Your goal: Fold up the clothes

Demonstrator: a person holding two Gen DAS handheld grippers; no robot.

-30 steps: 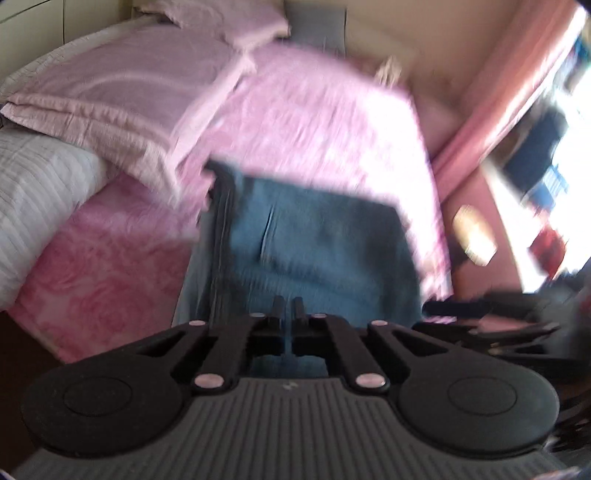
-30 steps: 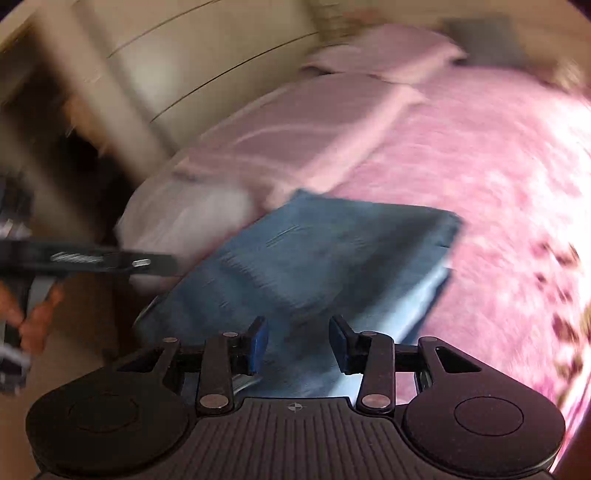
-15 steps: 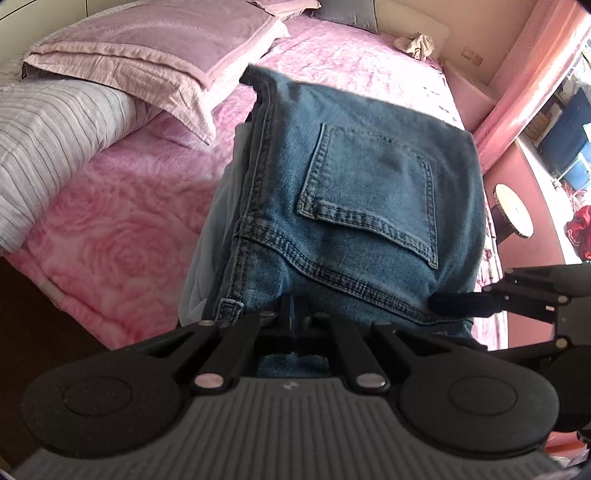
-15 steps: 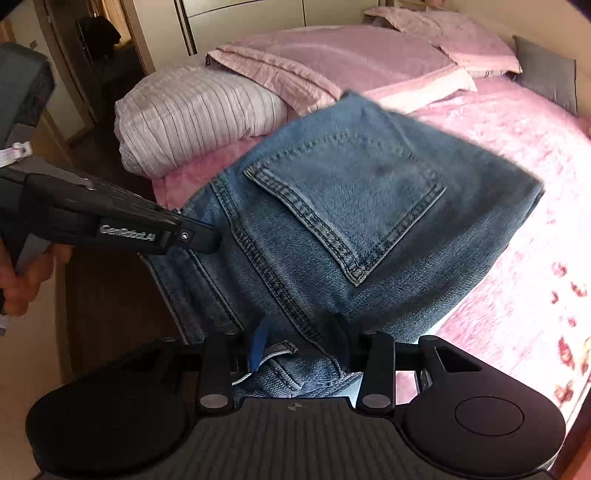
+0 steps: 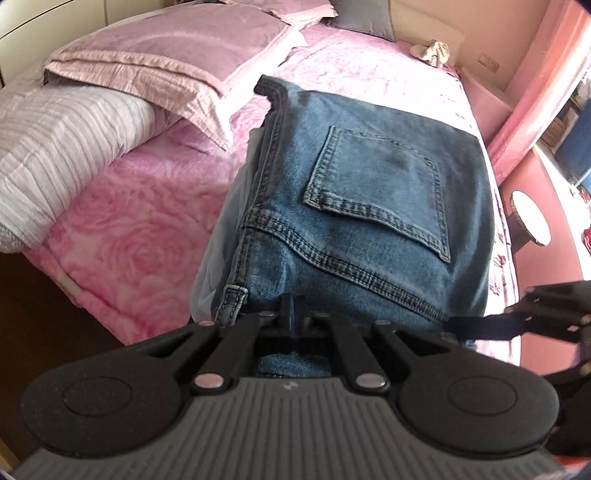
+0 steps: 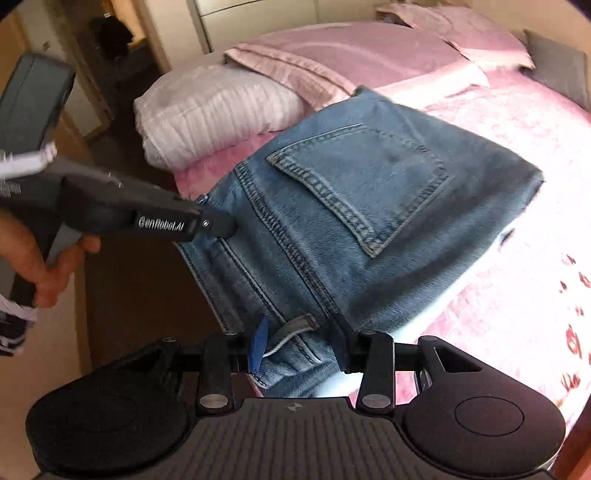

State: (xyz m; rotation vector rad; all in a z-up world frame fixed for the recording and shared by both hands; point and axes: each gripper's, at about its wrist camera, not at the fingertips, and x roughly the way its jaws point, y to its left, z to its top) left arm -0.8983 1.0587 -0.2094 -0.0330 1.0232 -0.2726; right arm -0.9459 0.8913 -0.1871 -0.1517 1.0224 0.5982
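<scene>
Both hand-held grippers clamp folded jeans.

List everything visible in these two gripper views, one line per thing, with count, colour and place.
jeans: one, blue denim, folded, back pocket up, on the near edge of the bed
bedspread: one, pink rose pattern, covering the bed
striped pillow: one, white-grey, left of the jeans in the left wrist view
folded blanket: one, mauve-pink, resting on the striped pillow
grey cushion: one, at the far end of the bed
curtain: one, pink, right of the bed
round stool: one, pale top, beside the bed on the right
wardrobe: one, cream, behind the bed
left gripper: one, black, fingers shut on the jeans' waistband
right gripper: one, black, fingers either side of a waistband bunch
hand: one, holding the left gripper's handle
</scene>
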